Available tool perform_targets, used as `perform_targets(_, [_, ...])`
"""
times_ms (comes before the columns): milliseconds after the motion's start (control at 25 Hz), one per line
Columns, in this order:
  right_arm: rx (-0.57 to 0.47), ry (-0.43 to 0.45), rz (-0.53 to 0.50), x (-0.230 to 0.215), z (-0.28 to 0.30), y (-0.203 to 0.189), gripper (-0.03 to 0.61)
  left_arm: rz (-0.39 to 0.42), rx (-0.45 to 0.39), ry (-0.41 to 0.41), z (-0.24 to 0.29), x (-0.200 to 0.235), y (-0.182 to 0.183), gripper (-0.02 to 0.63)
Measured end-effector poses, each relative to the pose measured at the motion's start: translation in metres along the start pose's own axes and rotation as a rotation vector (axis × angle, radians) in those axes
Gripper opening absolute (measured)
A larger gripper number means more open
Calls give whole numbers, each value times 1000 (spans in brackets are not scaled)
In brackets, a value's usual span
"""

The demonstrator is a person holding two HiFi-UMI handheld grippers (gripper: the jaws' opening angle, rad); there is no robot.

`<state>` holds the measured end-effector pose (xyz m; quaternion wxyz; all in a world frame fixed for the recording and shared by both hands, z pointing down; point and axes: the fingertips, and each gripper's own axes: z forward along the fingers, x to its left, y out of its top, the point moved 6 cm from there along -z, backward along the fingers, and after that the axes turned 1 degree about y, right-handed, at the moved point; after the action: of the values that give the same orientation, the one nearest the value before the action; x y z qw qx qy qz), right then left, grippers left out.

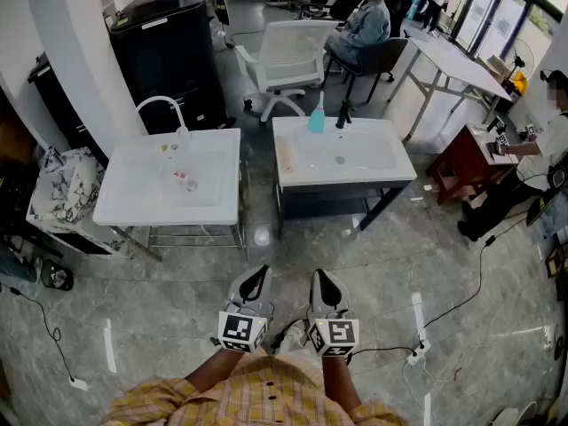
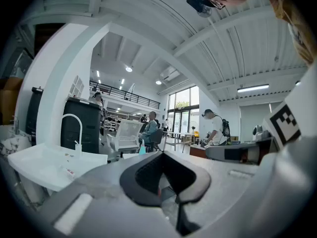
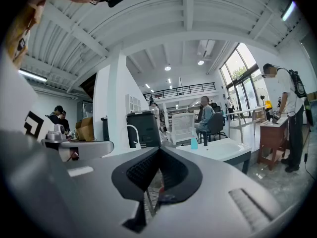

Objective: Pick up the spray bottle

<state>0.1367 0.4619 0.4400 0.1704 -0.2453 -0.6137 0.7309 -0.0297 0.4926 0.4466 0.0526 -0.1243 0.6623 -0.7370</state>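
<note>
The teal spray bottle (image 1: 316,117) stands upright on the back rim of the right white sink (image 1: 390,169), beside a black tap (image 1: 342,116). It shows small and far off in the left gripper view (image 2: 142,148) and the right gripper view (image 3: 194,143). My left gripper (image 1: 257,272) and right gripper (image 1: 319,275) are held side by side low over the marble floor, well short of both sinks. Each one's jaws meet at the tips with nothing between them, as also seen on the left gripper (image 2: 161,152) and right gripper (image 3: 159,148).
A second white sink (image 1: 115,211) with a white tap (image 1: 162,106) stands at the left, a small bottle (image 1: 184,179) lying in its basin. Behind are a black cabinet (image 1: 169,51), a white chair (image 1: 284,56), a seated person (image 1: 364,25) and a folding table (image 1: 453,60). A cable with a power strip (image 1: 414,357) lies on the floor.
</note>
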Motion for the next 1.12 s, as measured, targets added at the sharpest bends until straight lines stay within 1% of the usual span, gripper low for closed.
perform_targets(160, [-2, 25, 6, -5, 10, -1, -2, 10, 0, 9, 10, 2, -1, -2])
perform_targets(360, [-10, 37, 27, -27, 21, 4, 0, 17, 5, 29, 30, -3, 1, -2])
perform_targets(600, [-17, 78, 24, -65, 44, 19, 2, 33, -9, 42, 74, -18, 8, -2])
perform_targets(800, [-21, 110, 44, -100, 60, 22, 2, 47, -24, 71, 103, -31, 10, -2])
perform_targets(920, [-12, 107, 60, -119, 69, 20, 2, 52, -9, 77, 118, -38, 7, -2])
perform_targets(1120, [12, 115, 75, -136, 87, 15, 2, 45, 12, 83, 145, -35, 3, -2])
